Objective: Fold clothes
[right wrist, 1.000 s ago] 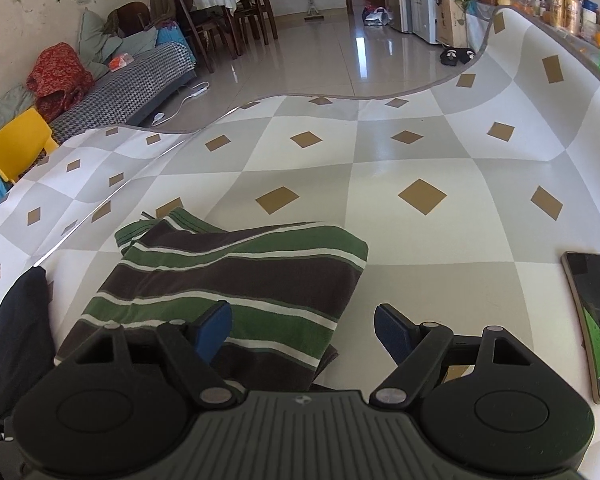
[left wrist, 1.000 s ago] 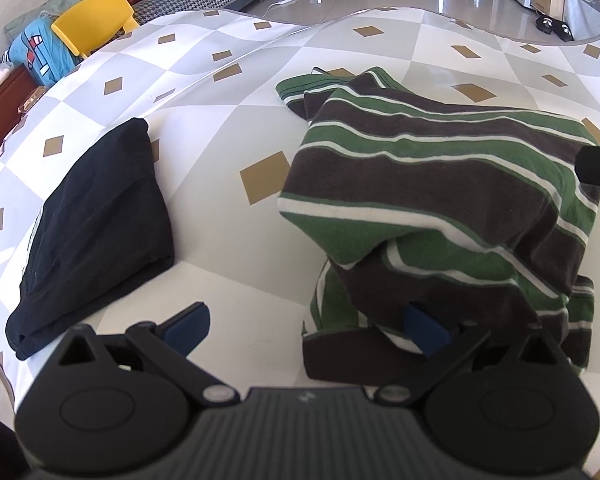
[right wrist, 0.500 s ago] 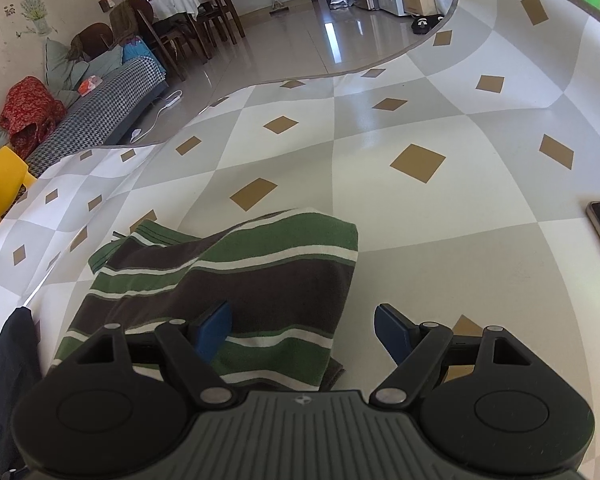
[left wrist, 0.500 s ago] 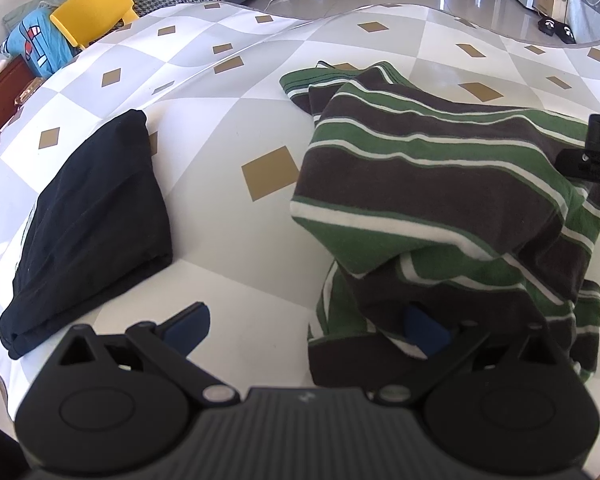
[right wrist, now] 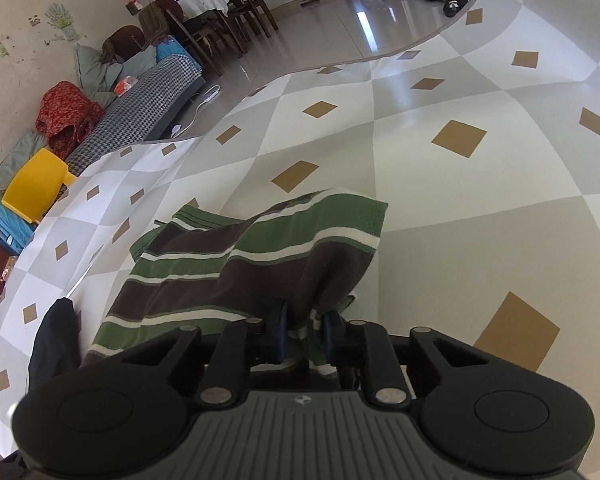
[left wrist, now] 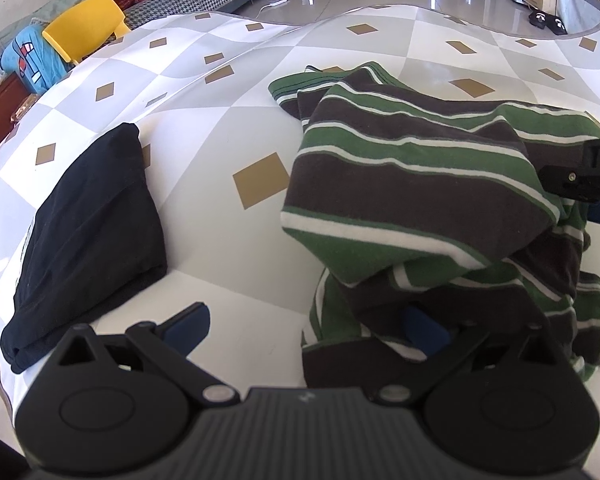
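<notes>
Now right tongs (right wrist: 303, 330) closing on striped shirt (right wrist: 260, 264), left tongs (left wrist: 300, 326) spread wide.

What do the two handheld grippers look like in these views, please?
Both the left gripper and the right gripper are matte black plastic with a ribbed central body, two round discs at the sides and angled linkage arms on silver pivot pins. Their fingers carry dark blue pads. No cables, sleeves or hands are visible.
</notes>
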Tool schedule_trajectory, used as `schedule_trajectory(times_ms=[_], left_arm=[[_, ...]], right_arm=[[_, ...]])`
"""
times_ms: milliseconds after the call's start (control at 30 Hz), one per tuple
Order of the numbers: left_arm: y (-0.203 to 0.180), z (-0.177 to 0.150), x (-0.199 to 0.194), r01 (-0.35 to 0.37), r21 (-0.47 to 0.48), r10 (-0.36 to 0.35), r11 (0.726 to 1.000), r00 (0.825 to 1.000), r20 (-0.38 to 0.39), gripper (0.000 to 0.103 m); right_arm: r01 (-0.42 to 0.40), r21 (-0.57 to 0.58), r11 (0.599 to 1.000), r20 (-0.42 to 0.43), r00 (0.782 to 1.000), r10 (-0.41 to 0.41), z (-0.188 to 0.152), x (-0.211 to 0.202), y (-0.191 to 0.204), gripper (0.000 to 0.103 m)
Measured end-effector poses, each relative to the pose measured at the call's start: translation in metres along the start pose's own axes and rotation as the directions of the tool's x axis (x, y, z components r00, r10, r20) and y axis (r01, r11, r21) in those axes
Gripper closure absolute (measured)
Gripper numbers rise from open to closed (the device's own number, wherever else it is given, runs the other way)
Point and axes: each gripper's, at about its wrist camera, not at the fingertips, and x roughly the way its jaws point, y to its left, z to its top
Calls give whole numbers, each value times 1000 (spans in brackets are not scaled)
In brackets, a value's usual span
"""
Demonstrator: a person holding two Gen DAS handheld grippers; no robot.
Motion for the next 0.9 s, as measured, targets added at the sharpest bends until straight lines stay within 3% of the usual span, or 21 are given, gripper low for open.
schedule_trajectory(times_ms=[367,700,900], left_arm=[[-5,-3,-2,17,19,-17,1000,1000,14,0],[-14,-4,-9,83,34,-84,996,995,50,0],[-17,-6,-15,107,50,-111,993,991,70,0]], right_arm=[[-125,-114,986,62,989,133,-2,-27,13,96],[-285,-193,939,71,950,303,-4,-57,31,96],[-333,-259,907,48,933,356,-12,-71,43,96]])
